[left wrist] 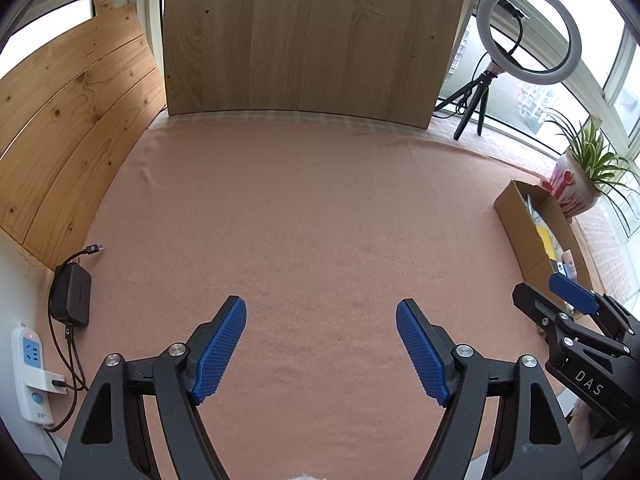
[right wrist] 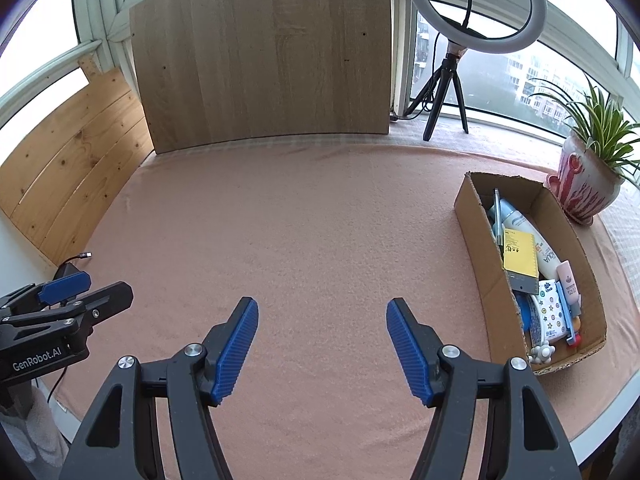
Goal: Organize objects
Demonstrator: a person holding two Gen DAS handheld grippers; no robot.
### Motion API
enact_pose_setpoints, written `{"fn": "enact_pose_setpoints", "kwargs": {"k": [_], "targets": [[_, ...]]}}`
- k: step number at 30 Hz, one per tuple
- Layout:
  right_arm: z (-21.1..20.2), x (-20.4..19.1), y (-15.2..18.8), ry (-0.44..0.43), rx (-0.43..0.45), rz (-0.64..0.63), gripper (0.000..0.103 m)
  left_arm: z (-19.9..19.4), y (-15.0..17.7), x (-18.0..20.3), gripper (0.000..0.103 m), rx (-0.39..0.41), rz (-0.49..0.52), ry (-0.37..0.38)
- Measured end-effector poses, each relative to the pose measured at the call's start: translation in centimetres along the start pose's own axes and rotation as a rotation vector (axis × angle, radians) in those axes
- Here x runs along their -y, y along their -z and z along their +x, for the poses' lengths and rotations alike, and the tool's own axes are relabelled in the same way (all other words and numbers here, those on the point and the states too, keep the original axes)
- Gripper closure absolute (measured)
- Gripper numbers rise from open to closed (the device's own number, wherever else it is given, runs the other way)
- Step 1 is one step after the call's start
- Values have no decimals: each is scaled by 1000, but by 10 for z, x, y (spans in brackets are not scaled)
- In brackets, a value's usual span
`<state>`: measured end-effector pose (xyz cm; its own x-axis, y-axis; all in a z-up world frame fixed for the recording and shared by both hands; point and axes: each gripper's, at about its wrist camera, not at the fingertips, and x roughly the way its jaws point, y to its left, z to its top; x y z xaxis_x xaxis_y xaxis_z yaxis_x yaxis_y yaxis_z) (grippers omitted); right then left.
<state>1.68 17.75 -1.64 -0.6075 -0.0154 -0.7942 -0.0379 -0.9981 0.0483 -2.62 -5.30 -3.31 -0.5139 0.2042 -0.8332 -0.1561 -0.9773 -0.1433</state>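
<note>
The cardboard box (right wrist: pixel 480 240) lies on the desk (right wrist: pixel 300 220) just beside the potted plant (right wrist: pixel 584 188), long axis running toward the plant. Both left gripper (left wrist: pixel 320 344) and right gripper (right wrist: pixel 322 340) hover with fingers spread, empty.

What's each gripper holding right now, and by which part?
Nothing. The left gripper and right gripper both stand open over the bare pink cloth; the items sit in the cardboard box.

Both wrist views face downward, sharing the pink cloth (left wrist: pixel 304 208).
</note>
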Motion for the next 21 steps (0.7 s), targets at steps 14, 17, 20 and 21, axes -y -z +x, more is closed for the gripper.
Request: {"fn": "enact_pose_setpoints", "kwargs": {"k": [14,17,20,21], "targets": [[3,7,-1,2,-4,18,40,5,-2,8,23,-8,8,-15],[3,7,-1,3,-3,18,40,6,-2,7,23,-7,9,-19],[3,7,-2,4,-2,17,40,6,-2,6,23,-7,8,-23],[3,7,-2,4,-2,17,40,6,-2,4,23,-7,8,-23]]}}
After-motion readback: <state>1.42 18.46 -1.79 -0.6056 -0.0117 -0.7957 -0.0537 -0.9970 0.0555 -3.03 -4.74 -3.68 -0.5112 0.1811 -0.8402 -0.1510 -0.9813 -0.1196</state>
